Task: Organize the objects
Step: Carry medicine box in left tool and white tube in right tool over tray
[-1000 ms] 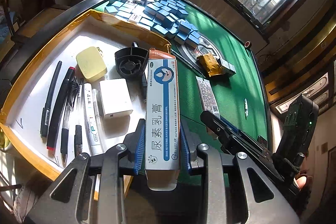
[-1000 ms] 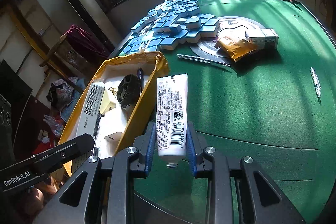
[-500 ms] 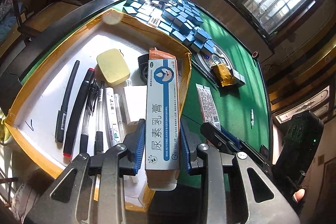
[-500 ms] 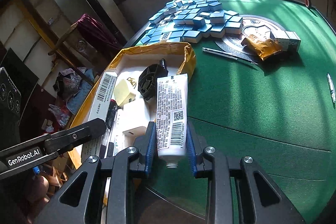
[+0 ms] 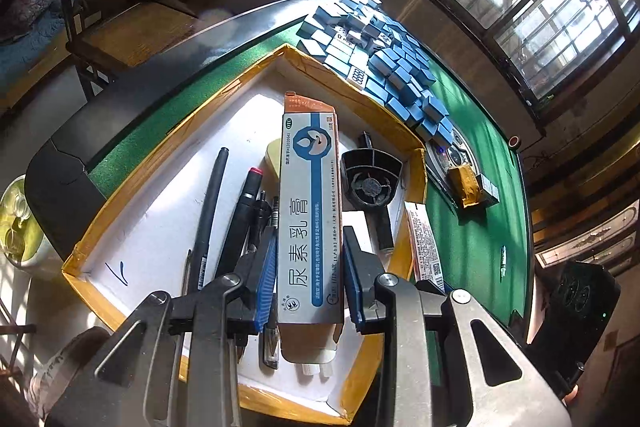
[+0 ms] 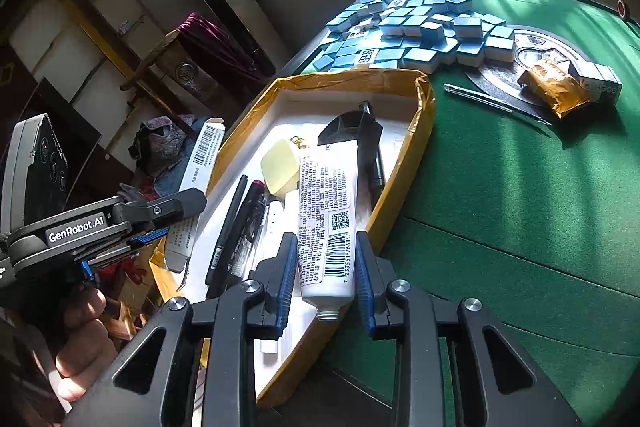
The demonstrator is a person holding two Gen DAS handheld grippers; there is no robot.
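Left gripper (image 5: 309, 285) is pinching the light, crushable carton (image 5: 310, 223) mid-frame; right gripper (image 6: 325, 273) is squeezing the soft tube (image 6: 327, 223) (grab near the cap).

The left gripper (image 5: 307, 281) is carrying the ointment carton (image 5: 311, 211) from the tray's right wall to above the pens (deeper over the tray (image 5: 172, 147)); the right gripper (image 6: 325, 277) is bringing the tube (image 6: 326, 223) from the green felt over the tray interior.
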